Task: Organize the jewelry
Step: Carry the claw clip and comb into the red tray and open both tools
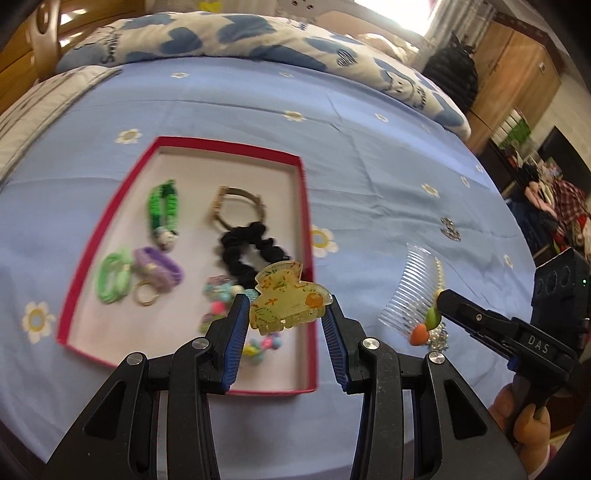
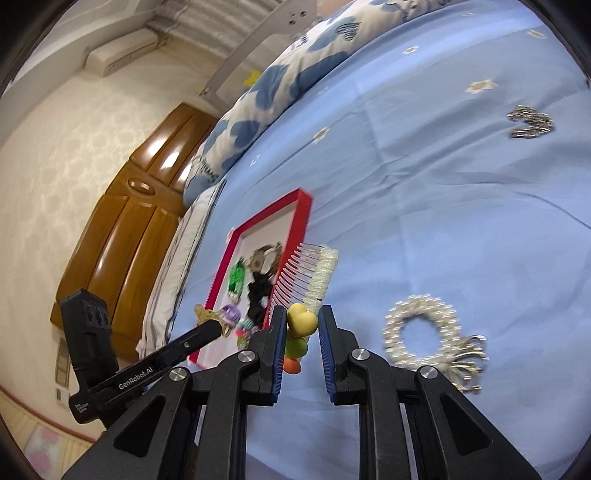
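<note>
My left gripper (image 1: 287, 301) is shut on a yellow translucent claw clip (image 1: 286, 299), held above the near right corner of a red box (image 1: 306, 221). The white-lined box holds a black scrunchie (image 1: 251, 254), a green braided band (image 1: 162, 206), a metal bracelet (image 1: 240, 205), purple and green hair ties and several bead pieces. My right gripper (image 2: 303, 321) is shut on the heart-decorated end of a clear hair comb (image 2: 314, 277), lifted over the blue sheet right of the box. That comb (image 1: 406, 291) and the right gripper (image 1: 441, 297) also show in the left wrist view.
A pearl-beaded ring (image 2: 421, 332) and a silver rhinestone piece (image 2: 532, 123) lie loose on the blue flowered sheet (image 2: 443, 221). A heart-print quilt (image 1: 221, 33) is bunched along the far side. A wooden headboard (image 2: 122, 229) stands behind the pillow end.
</note>
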A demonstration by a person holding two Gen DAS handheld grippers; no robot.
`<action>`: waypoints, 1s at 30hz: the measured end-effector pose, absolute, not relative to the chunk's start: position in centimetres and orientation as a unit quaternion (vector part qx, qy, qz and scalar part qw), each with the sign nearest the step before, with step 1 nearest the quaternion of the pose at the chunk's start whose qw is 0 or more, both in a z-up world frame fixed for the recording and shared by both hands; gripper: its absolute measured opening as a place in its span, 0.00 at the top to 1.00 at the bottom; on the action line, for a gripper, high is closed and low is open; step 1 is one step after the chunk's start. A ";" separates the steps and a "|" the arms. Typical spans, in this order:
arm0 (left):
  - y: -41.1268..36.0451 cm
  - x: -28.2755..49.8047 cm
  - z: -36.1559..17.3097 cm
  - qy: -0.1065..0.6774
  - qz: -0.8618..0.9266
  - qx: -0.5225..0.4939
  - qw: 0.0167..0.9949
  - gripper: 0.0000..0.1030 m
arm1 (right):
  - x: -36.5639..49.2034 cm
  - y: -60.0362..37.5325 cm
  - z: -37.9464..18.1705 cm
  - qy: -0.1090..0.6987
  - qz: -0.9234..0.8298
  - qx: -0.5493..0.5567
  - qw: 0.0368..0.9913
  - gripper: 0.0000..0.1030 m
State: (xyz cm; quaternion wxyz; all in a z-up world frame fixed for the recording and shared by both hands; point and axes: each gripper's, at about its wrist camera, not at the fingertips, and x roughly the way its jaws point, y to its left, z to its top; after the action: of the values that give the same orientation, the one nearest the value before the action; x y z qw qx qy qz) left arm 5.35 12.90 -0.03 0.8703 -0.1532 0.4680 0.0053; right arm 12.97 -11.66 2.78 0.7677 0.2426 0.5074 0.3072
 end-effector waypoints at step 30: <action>21.4 4.8 -3.6 0.482 0.070 -0.156 0.860 0.63 | 13.9 0.4 1.5 0.541 0.359 0.174 0.740 0.83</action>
State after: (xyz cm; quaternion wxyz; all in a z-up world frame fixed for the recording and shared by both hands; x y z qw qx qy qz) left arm 4.83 21.40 -3.57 0.8596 -0.1556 0.4817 0.0697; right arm 13.86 0.41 1.48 0.7404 0.1742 0.5409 0.3590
